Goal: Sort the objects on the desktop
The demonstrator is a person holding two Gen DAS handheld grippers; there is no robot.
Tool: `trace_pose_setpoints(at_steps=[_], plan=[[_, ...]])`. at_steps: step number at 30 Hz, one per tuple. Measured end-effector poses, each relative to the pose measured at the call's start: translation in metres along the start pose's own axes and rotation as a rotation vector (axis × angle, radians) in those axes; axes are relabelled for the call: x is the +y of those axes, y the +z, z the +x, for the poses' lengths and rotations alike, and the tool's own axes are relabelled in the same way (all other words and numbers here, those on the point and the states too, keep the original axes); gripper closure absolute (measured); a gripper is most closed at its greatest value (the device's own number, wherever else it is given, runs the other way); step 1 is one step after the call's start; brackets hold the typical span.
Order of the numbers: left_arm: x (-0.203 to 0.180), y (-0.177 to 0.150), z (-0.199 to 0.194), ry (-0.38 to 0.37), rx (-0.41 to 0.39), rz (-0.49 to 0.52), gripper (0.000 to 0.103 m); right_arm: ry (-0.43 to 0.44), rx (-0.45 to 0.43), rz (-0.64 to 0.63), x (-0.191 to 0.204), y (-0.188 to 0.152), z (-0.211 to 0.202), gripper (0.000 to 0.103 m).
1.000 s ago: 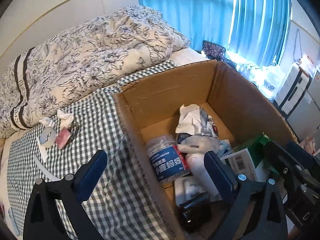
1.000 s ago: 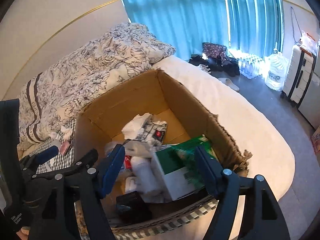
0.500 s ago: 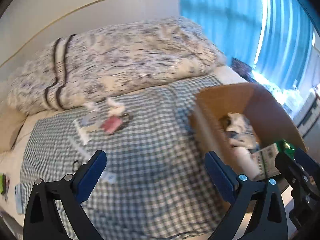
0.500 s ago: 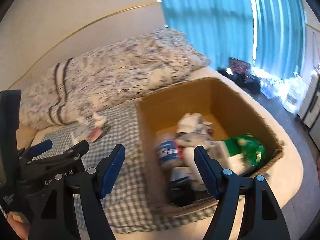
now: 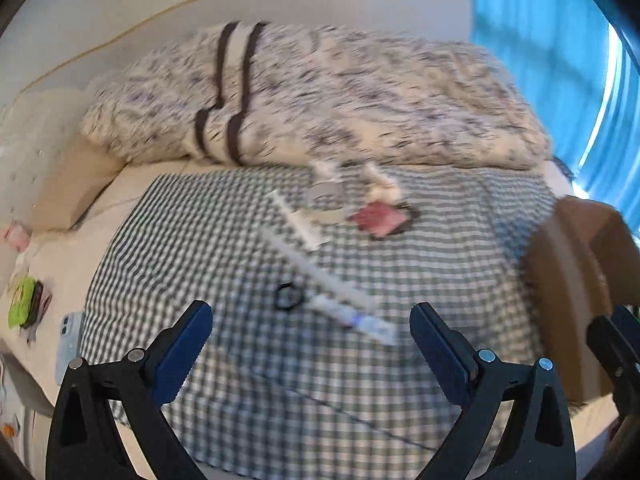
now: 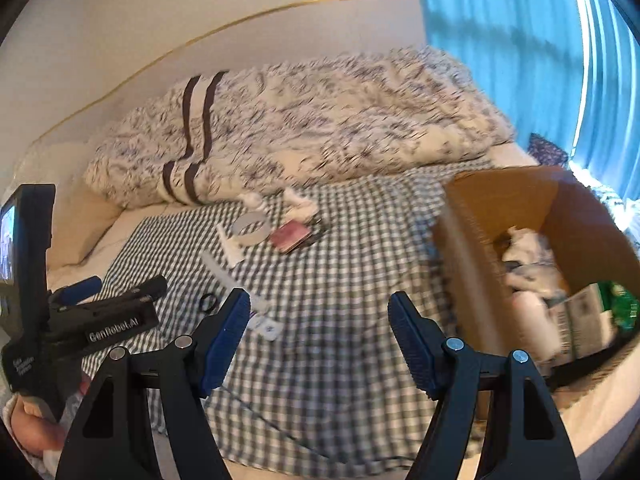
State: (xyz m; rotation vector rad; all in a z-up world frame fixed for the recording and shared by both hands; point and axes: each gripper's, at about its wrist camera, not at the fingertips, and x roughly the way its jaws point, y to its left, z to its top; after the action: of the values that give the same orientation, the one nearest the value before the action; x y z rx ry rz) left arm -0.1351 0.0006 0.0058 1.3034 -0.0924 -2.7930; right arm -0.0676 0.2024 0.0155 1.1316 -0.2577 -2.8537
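Small objects lie on a checked cloth (image 5: 440,280) on the bed: a tape roll (image 6: 251,227), a pink packet (image 5: 378,218), a white comb (image 5: 296,222), a black ring (image 5: 287,295), a white tube (image 5: 356,318) and crumpled tissue (image 5: 384,188). My left gripper (image 5: 311,330) hangs open and empty above the cloth, near the tube and ring. My right gripper (image 6: 320,316) is open and empty too, over the cloth between these items and the cardboard box (image 6: 472,248). The box holds crumpled paper (image 6: 524,244), a green carton (image 6: 588,316) and other items.
A flowered duvet (image 5: 360,100) is piled along the wall behind the cloth. At the far left lie a phone (image 5: 68,340) and a green packet (image 5: 22,302). Blue curtains (image 6: 520,60) hang at the right. A hand (image 6: 32,424) holds the left tool (image 6: 100,320).
Both grippers have swung left, away from the open box and over the checked cloth. The box now sits at the right edge. Both stay open and empty; the view is motion-blurred.
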Motion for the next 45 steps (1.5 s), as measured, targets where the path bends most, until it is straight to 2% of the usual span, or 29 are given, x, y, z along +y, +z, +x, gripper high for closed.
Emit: trace_pose_setpoints(at_steps=[3,8,14,23,25,29,31,32,33,34,35,36,39,42,45], plan=[[0.028,-0.002,0.025,0.048,0.021,-0.023,0.002,0.015,0.047,-0.025,0.015,-0.005,0.027,0.032],[0.061,-0.01,0.076,0.06,0.071,-0.074,0.002,0.041,0.1,-0.081,0.033,-0.014,0.072,0.032],[0.055,-0.029,0.138,0.048,0.114,-0.007,0.002,0.07,0.182,-0.099,0.039,-0.026,0.128,0.032],[0.051,-0.029,0.208,0.017,0.18,-0.042,0.002,0.067,0.239,-0.139,0.043,-0.021,0.188,0.032],[0.053,-0.031,0.219,0.016,0.198,-0.052,0.002,0.072,0.243,-0.153,0.048,-0.019,0.198,0.032],[0.061,-0.029,0.227,-0.036,0.21,-0.095,0.003,0.085,0.246,-0.192,0.064,-0.012,0.217,0.032],[0.062,-0.03,0.224,-0.055,0.206,-0.088,0.013,0.091,0.242,-0.214,0.073,-0.01,0.224,0.032],[0.063,-0.03,0.22,-0.072,0.202,-0.086,0.027,0.094,0.238,-0.223,0.078,-0.009,0.227,0.032],[0.063,-0.029,0.216,-0.088,0.197,-0.088,0.047,0.099,0.239,-0.231,0.082,-0.008,0.231,0.032],[0.064,-0.029,0.213,-0.116,0.2,-0.091,0.058,0.101,0.24,-0.238,0.086,-0.008,0.235,0.032],[0.065,-0.028,0.212,-0.147,0.204,-0.093,0.077,0.101,0.239,-0.242,0.09,-0.008,0.238,0.032],[0.066,-0.028,0.21,-0.154,0.204,-0.093,0.085,0.103,0.239,-0.243,0.093,-0.008,0.24,0.032],[0.07,-0.029,0.204,-0.138,0.203,-0.094,0.096,0.11,0.248,-0.257,0.102,-0.01,0.248,0.032],[0.078,-0.029,0.197,-0.097,0.197,-0.095,0.096,0.121,0.26,-0.274,0.112,-0.011,0.256,0.032],[0.091,-0.027,0.19,-0.089,0.186,-0.123,0.096,0.152,0.282,-0.293,0.122,-0.011,0.267,0.032]])
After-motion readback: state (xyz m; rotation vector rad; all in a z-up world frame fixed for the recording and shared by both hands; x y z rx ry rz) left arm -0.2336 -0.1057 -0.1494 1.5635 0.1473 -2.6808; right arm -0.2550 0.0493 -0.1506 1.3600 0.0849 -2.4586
